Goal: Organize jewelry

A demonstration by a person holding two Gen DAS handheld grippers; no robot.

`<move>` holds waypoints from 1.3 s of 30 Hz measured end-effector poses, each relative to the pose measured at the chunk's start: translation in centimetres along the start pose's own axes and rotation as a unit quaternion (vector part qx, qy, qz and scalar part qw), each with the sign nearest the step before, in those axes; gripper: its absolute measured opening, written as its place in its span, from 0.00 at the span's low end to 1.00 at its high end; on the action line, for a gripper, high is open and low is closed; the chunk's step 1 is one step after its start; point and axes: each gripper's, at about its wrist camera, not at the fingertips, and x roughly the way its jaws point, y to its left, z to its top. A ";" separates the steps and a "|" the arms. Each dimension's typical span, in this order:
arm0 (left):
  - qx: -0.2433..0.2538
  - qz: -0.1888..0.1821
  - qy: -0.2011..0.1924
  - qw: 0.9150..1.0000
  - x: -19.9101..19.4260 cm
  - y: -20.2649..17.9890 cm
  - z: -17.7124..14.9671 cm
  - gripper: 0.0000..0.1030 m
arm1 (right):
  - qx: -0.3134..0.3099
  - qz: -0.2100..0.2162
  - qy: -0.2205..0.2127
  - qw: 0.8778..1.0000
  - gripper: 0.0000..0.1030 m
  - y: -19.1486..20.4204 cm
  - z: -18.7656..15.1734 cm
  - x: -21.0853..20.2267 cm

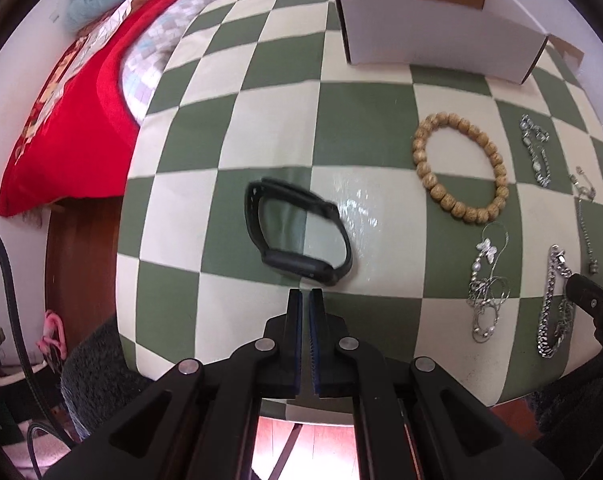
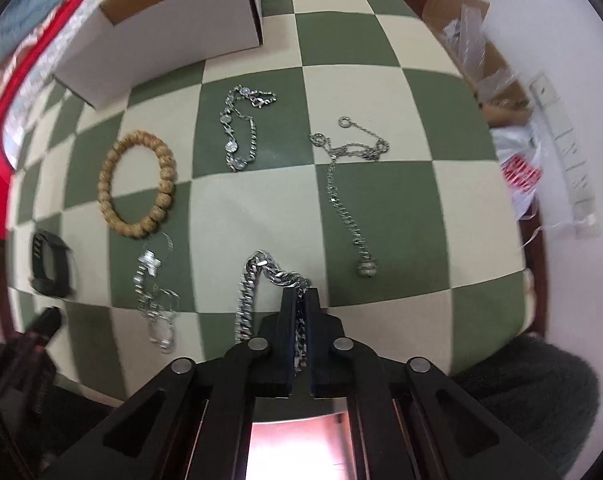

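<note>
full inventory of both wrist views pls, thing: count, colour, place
cardboard box: 1, white outside, brown inside, far side of table
wooden bead bracelet: 1, tan, near the box
black band: 1, black, ahead of left gripper
crystal bracelet: 1, silver, mid-table
thin chain with ball pendant: 1, silver, right side
butterfly charm chain: 1, silver, near edge
chunky curb chain: 1, silver, near edge
tablecloth: 1, green and cream checks
red bedding: 1, left of table
left gripper: shut, empty
right gripper: shut on chunky curb chain
</note>
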 end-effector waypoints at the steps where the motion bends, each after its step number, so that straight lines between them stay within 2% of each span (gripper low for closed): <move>1: -0.003 -0.001 -0.003 1.000 -0.3 0.2 0.2 0.01 | 0.007 0.010 0.000 1.000 0.03 -0.2 0.2 0.0; 6: -0.019 -0.018 -0.020 0.999 -2.2 1.0 1.2 0.01 | 0.018 0.053 -0.015 0.998 0.03 -1.4 -0.1 -1.8; 10: -0.006 -0.025 -0.038 0.999 -3.9 0.6 1.9 0.00 | 0.010 0.075 -0.039 0.996 0.03 -1.7 -0.1 -4.4; 16: -0.005 -0.046 -0.076 0.996 -8.0 1.0 4.2 0.00 | 0.004 0.111 -0.072 0.991 0.03 -0.6 3.3 -9.5; 20: -0.006 -0.060 -0.106 0.993 -11.4 1.7 6.6 0.00 | -0.009 0.128 -0.094 0.987 0.03 0.9 6.8 -12.7; 28: -0.009 -0.103 -0.155 0.983 -16.7 3.3 14.9 0.00 | -0.039 0.142 -0.142 0.979 0.03 3.0 12.9 -19.0; 33: -0.011 -0.130 -0.144 0.981 -16.8 3.3 21.5 0.00 | -0.053 0.132 -0.162 0.977 0.03 4.5 17.9 -21.2; 37: -0.011 -0.158 -0.088 0.983 -13.6 2.5 25.4 0.00 | -0.049 0.127 -0.148 0.980 0.03 5.5 22.3 -20.6; 39: -0.014 -0.152 -0.070 0.986 -11.4 2.3 26.3 0.00 | -0.046 0.126 -0.132 0.982 0.03 6.0 24.1 -19.4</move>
